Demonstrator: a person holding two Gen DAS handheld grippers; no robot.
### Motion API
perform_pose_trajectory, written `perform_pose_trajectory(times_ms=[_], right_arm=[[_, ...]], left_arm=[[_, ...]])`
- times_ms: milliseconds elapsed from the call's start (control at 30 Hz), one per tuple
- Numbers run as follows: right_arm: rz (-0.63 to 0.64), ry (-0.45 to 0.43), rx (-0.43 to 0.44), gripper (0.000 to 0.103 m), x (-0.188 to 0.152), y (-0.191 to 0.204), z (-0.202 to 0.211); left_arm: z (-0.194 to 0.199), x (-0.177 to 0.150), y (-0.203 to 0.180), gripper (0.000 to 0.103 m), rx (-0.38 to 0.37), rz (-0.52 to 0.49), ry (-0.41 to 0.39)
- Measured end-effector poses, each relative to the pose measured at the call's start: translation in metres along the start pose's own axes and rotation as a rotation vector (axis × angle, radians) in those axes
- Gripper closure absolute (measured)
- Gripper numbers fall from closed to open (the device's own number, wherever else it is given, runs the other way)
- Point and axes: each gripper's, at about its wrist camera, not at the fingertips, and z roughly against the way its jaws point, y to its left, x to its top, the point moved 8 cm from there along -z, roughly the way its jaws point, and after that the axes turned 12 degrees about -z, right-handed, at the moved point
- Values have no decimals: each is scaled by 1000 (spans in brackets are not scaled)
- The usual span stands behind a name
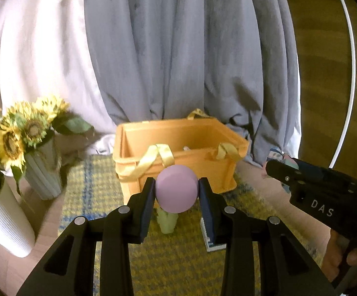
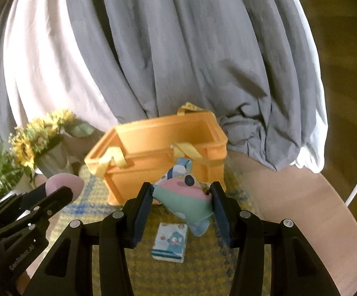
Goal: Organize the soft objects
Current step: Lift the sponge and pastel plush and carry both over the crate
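Observation:
My left gripper [image 1: 177,192] is shut on a round purple soft ball [image 1: 177,188], held in the air in front of the orange basket [image 1: 178,165]. My right gripper [image 2: 181,197] is shut on a pastel plush fish toy [image 2: 186,197] of pink, mint and blue, also lifted in front of the orange basket [image 2: 158,172]. The basket stands open-topped with yellow ribbon handles [image 1: 153,157]; something white shows inside it. In the right wrist view the left gripper with the purple ball [image 2: 65,183] appears at the lower left. The right gripper's black body [image 1: 321,192] shows at the right of the left wrist view.
A small tissue pack [image 2: 169,243] with a blue cartoon figure lies on the yellow-blue checked mat [image 2: 198,273]. A pale green object [image 1: 167,220] sits on the mat below the ball. Sunflowers in a ribbed vase [image 1: 44,172] and a white pot [image 1: 6,224] stand left. Grey and white curtains [image 1: 166,49] hang behind.

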Motion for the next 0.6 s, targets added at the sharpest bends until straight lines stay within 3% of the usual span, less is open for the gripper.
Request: perform_pose_trajectory(times_ms=[600], right_arm=[[11,-138,70,54,49,25,20]], left_arm=[[19,51,19,68,68,-19,-156]])
